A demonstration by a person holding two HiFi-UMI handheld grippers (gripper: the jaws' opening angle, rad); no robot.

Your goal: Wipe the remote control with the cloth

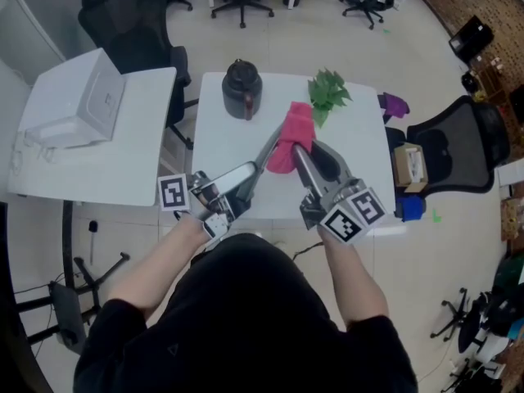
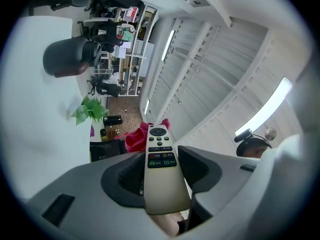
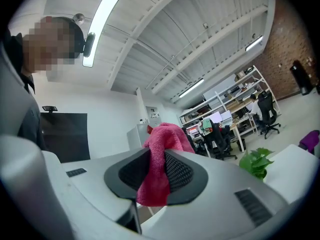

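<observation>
In the head view my left gripper (image 1: 255, 170) is shut on the lower part of a long grey remote control (image 1: 271, 143), held above the white table (image 1: 221, 142). The left gripper view shows the remote (image 2: 161, 176) button side up between the jaws, its top end sticking out past them. My right gripper (image 1: 305, 157) is shut on a pink cloth (image 1: 292, 131). The cloth's bunch hangs at the remote's far end, though I cannot tell whether they touch. In the right gripper view the cloth (image 3: 159, 156) is pinched between the black pads (image 3: 181, 171).
A black kettle (image 1: 242, 88) and a green plant (image 1: 328, 93) stand at the table's far side. A white side table (image 1: 98, 166) with a white box is at the left. A black office chair (image 1: 458, 133) and a cardboard box (image 1: 409, 165) stand at the right.
</observation>
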